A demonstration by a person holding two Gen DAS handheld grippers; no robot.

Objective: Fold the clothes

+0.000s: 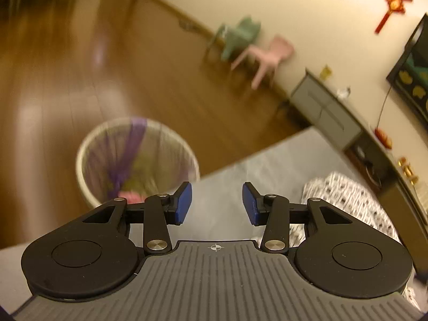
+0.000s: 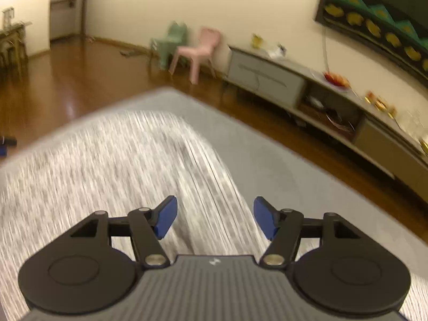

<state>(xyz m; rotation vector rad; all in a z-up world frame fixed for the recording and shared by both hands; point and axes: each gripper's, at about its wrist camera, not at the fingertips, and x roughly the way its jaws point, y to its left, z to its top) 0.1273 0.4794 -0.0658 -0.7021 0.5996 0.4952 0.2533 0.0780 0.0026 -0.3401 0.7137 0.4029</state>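
Note:
A white garment with a dense black print [image 2: 107,165] lies spread on the grey table [image 2: 281,165], blurred by motion in the right wrist view. My right gripper [image 2: 215,218] hovers above its near right part, open, nothing between the blue pads. In the left wrist view the same garment [image 1: 345,200] shows at the right, bunched. My left gripper [image 1: 217,203] is open over bare grey table [image 1: 254,165] near the edge, left of the garment and apart from it.
A white mesh basket [image 1: 136,160] with purple and pink items stands on the wooden floor just past the table edge. Green [image 1: 240,37] and pink [image 1: 264,53] small chairs stand by the wall. A long low cabinet [image 2: 307,91] runs along the right wall.

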